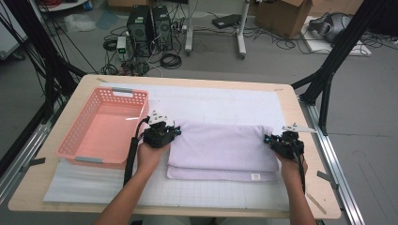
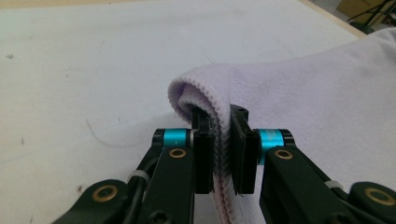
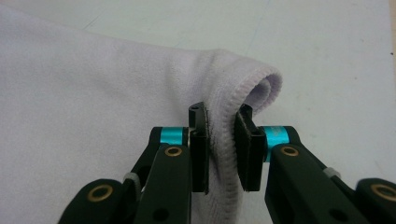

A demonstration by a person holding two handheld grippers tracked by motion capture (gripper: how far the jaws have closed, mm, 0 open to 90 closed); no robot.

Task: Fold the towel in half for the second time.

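White mat [image 1: 211, 101] — both grippers' jaws level, pinching folded towel [image 1: 220, 145] corners.

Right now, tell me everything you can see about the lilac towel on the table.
The towel is pale lilac, soft and fleecy-looking, with a stitched hem and a small white tag near its front edge. It lies folded on the white mat, its upper layer stopping short of the front edge of the lower one. The left gripper pinches its left end and the right gripper its right end, each end curling over between the jaws.
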